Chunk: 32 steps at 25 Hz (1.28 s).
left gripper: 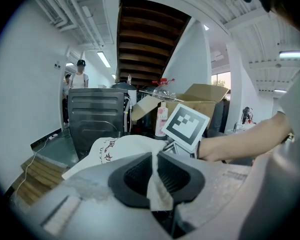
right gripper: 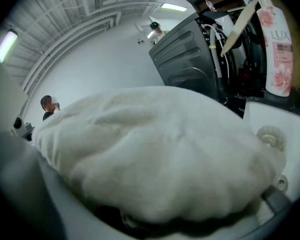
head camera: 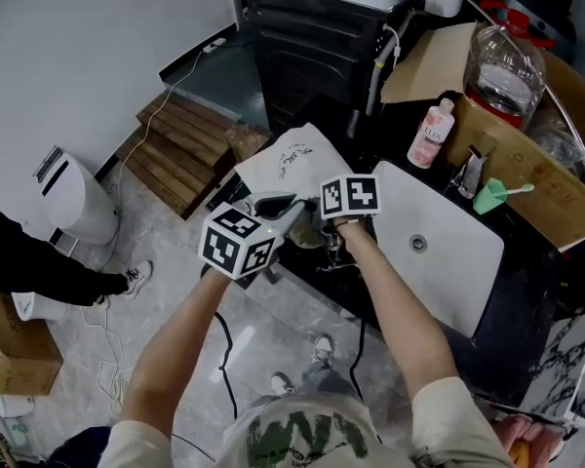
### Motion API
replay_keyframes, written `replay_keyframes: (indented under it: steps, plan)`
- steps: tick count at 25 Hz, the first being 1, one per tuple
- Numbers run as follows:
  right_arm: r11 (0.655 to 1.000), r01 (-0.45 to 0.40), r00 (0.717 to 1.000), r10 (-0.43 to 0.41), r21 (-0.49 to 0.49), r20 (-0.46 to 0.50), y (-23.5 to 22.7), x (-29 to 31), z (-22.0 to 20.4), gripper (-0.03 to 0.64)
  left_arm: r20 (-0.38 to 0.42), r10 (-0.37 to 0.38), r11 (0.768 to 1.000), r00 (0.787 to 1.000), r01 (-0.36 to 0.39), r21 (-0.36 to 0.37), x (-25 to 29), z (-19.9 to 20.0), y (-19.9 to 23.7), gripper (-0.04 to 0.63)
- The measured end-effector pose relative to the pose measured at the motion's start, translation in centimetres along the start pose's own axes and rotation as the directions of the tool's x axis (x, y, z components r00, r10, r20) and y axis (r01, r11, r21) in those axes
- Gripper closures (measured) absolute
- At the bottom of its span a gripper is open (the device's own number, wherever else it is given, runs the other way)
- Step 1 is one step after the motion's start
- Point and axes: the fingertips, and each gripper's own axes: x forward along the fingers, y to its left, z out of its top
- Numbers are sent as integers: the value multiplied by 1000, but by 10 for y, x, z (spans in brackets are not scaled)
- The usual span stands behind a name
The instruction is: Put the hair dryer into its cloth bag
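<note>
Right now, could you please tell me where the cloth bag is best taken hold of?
Grip the cloth bag at its thin edge, coming from the person's side. Its body bulges round in the right gripper view, probably too wide to pinch, while the left gripper is shut on a flat strip of that edge.

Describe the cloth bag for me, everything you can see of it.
The cloth bag is off-white soft fabric with dark print on one side. It is held up before the black machine. The left gripper pinches a fold of its edge; its bulging body sits between the wide-apart jaws of the right gripper. Its contents are hidden.
</note>
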Motion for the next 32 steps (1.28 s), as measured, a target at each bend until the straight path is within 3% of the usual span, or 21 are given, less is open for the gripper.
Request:
replay_keyframes:
  steps: [18,23,32]
  plan:
    - [997,54,988,-46,-55,145,-1,-62,-9,313,4,22,997,1000,-22,-69,-1,-9,-4,542]
    - [994,94,979,-82,-59,189,-4,-93,-12,359,13,21,994,1000,-19,-106,2,-11,-7,525]
    - [983,169,951,-144,-72,273,-4,-145,-17,401,53,23,994,998,-17,-107,0,-2,-19,485]
